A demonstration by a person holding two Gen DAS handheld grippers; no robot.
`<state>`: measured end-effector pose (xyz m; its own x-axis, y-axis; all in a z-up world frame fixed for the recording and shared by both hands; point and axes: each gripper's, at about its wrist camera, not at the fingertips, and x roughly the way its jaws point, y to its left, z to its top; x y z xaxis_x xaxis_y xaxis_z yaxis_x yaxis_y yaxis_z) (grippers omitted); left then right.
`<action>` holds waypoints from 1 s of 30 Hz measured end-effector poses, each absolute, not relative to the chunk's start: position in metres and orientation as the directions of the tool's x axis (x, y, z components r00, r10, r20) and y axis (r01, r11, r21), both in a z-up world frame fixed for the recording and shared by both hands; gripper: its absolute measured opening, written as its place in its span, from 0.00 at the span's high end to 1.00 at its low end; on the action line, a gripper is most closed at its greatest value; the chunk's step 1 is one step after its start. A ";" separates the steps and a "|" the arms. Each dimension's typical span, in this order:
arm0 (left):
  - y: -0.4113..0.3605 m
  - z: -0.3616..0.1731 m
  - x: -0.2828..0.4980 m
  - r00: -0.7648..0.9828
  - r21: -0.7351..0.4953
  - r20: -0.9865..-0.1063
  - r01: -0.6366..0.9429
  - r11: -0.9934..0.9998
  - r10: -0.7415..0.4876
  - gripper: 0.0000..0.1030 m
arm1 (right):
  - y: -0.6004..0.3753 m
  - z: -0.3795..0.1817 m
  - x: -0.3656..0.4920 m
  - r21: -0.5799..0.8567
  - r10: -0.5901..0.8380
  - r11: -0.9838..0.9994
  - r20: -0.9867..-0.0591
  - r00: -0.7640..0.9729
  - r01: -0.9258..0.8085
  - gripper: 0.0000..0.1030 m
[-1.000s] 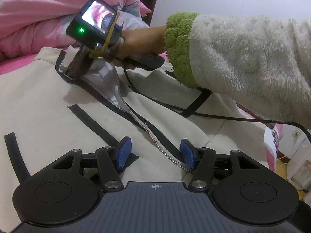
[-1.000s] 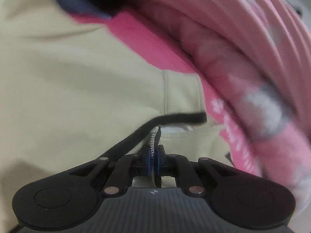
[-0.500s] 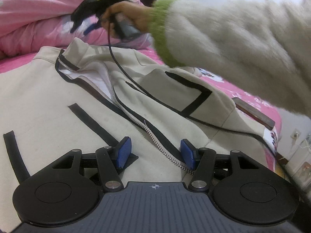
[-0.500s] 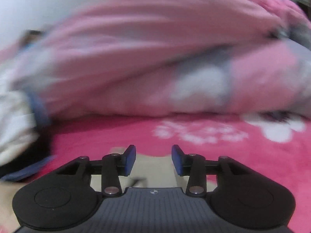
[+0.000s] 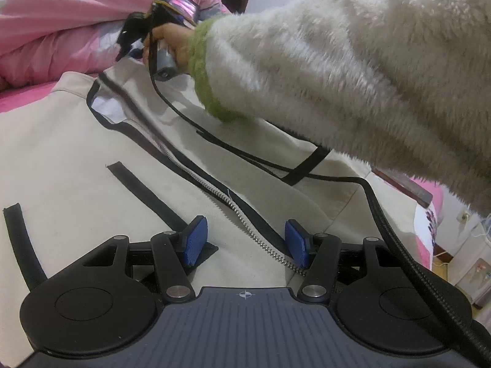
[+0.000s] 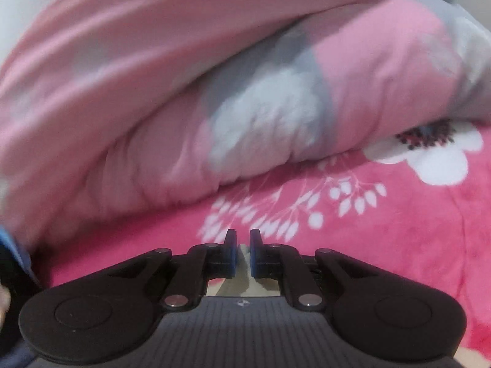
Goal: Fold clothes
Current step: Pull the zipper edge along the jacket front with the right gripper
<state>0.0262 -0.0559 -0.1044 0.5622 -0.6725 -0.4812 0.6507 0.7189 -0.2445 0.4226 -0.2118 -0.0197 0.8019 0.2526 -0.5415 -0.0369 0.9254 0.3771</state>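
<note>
**Jacket laid flat, right side next to be gathered**

On the bed, the cream jacket (image 5: 76,153) lies spread face up with its zipper (image 5: 221,196) partly undone and the collar flap turned back to show white lining. Your left gripper (image 5: 245,239) rests low over the hem end of the zipper, its blue pads standing apart on either side of the teeth and pressing on nothing.

Your right gripper (image 6: 243,253) is up at the collar end, pointing over the jacket's top edge toward the pink quilt (image 6: 153,76) and the flowered bedsheet (image 6: 383,230). Its jaws have just been closing and now stand nearly together; only a sliver of cream cloth shows behind the narrow gap, and nothing appears pinched between the pads.

You look to be between straightening the front and making the first fold. Before folding, the front panels want to lie flush along the zipper. Then you would need one gripper on the shoulder or sleeve edge and the other on the hem of the same side, both clamped on the fabric before lifting it across.
</note>
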 end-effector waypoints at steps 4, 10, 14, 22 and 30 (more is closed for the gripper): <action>-0.055 -0.105 0.027 0.561 -0.248 -0.480 0.650 0.718 -0.674 0.46 | -0.241 -0.014 0.415 0.486 0.272 0.874 -0.496 0.825 0.004 0.77; -0.054 -0.104 0.027 0.560 -0.251 -0.480 0.649 0.718 -0.675 0.46 | -0.251 0.024 0.377 0.368 0.328 0.919 -0.521 0.788 -0.140 0.70; -0.054 -0.103 0.029 0.560 -0.254 -0.480 0.649 0.718 -0.675 0.45 | -0.190 0.005 0.340 0.016 0.272 0.931 -0.696 0.665 -0.364 0.65; -0.050 -0.103 0.033 0.549 -0.285 -0.469 0.648 0.707 -0.692 0.45 | -0.127 -0.065 0.332 -0.247 0.107 0.873 -0.744 0.659 -0.421 0.59; -0.049 -0.102 0.031 0.546 -0.294 -0.466 0.647 0.704 -0.696 0.44 | -0.158 -0.058 0.330 -0.105 0.164 0.941 -0.691 0.704 -0.322 0.85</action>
